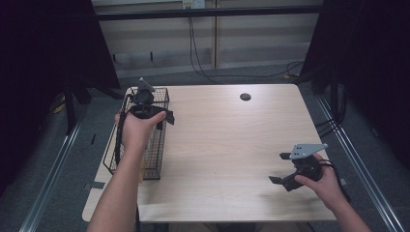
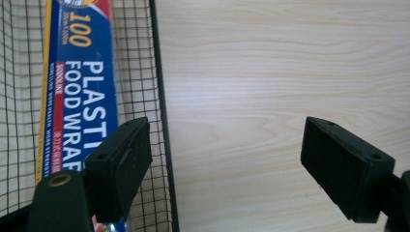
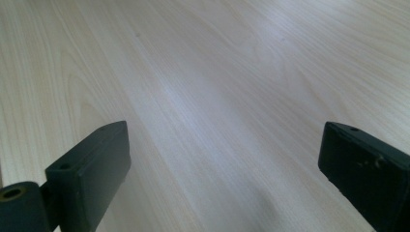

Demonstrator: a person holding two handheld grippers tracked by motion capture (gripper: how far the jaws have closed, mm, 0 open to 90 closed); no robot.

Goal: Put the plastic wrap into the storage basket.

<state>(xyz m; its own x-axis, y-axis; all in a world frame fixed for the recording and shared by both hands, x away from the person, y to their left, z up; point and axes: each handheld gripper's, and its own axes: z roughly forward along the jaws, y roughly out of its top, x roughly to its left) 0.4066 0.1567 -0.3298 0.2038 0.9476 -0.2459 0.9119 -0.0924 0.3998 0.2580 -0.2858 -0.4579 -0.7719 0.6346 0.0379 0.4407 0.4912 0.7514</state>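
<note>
A long blue box of plastic food wrap [image 2: 82, 96] lies inside a black wire basket [image 1: 162, 92], lengthwise along the basket's floor, with white lettering and a yellow "100" on its top face. The basket stands at the left edge of the pale wooden surface [image 1: 227, 145], its long side running away from the person.

The left gripper [image 2: 227, 164] hangs over the basket's right-hand rim, held from above by the left hand [image 1: 135, 128]. In the left gripper view its fingers [image 2: 121, 164] are spread wide with nothing between them: one is above the basket, overlapping the near end of the box in the picture, and the other is out over bare wood beyond the basket's wire wall. Neither finger presses on the box; whether the nearer one brushes it cannot be told.

The right gripper [image 1: 286, 168] is well apart from the basket, near the front right corner of the surface, held by the right hand [image 1: 324, 181] with its grey three-cornered plate on top. In the right gripper view its fingers [image 3: 92, 169] are also spread wide over plain wood, holding nothing.

A small dark round disc [image 1: 245, 96] sits near the far edge of the surface, away from both hands. Behind the surface, cables hang down a pale wall to the floor.
</note>
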